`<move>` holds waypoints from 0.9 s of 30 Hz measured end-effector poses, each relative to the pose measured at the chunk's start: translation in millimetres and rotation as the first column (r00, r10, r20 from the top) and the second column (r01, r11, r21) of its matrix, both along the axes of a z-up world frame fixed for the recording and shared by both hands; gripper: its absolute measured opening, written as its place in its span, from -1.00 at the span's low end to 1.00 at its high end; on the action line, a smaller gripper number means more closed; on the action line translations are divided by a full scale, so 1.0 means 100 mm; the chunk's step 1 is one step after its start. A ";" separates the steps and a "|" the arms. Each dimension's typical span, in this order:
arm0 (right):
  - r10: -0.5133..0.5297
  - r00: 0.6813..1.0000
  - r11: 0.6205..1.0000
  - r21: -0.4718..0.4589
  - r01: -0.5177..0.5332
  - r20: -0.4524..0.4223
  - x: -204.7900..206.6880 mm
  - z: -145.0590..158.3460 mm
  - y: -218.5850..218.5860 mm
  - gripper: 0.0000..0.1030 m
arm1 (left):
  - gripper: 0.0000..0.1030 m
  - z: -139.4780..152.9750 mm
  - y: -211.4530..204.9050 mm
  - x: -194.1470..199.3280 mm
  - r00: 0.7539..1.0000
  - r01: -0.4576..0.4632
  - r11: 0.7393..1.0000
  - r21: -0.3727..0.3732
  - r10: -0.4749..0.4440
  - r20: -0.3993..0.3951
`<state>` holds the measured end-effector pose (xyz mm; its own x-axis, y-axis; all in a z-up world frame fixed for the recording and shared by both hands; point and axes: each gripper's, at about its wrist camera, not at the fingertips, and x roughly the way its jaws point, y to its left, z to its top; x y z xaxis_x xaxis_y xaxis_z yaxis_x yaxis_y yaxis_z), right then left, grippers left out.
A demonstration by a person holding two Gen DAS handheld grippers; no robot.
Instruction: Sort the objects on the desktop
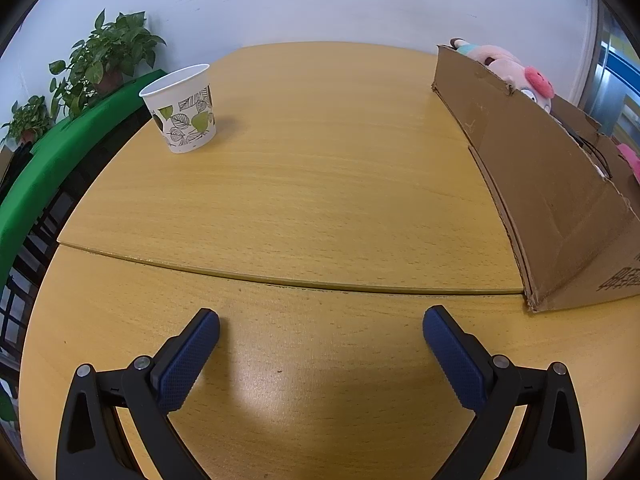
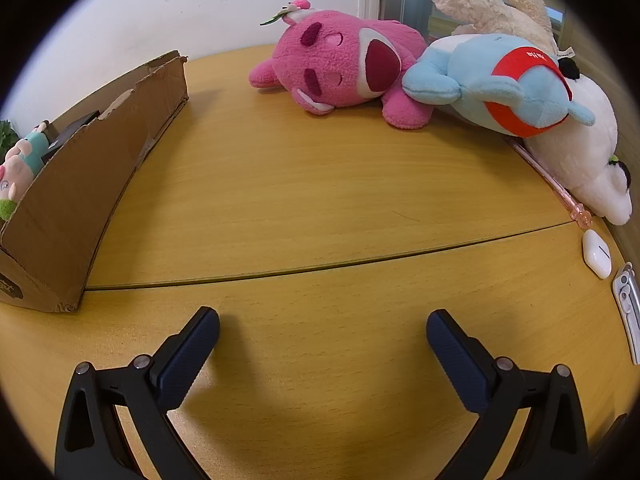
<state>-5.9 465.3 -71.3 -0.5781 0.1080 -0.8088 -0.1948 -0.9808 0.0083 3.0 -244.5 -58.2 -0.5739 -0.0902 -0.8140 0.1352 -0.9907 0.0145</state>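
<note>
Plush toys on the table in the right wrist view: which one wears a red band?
The light blue plush toy. A red band wraps around it; the pink plush toy beside it and the white plush toy beneath it have none.

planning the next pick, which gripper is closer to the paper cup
Left. The paper cup stands ahead and to the left of the open left gripper. The right gripper faces the plush toys; no cup shows in its view.

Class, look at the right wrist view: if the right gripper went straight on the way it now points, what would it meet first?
Probably the bare wooden table: the right gripper, jaws open and empty, tilts downward. The pink plush lies farther along, though depth is unclear.
</note>
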 end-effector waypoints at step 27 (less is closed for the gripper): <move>-0.001 1.000 1.000 0.005 0.001 0.002 -0.01 0.01 -0.01 1.00 | 1.00 0.00 0.03 -0.11 0.998 -0.066 0.998 0.000 0.066 -0.002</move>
<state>-6.7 464.3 -69.9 -0.5761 0.1129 -0.8096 -0.1962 -0.9806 0.0029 -7.8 -241.5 -57.9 -0.5685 -0.1278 -0.8127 0.2002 -0.9797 0.0141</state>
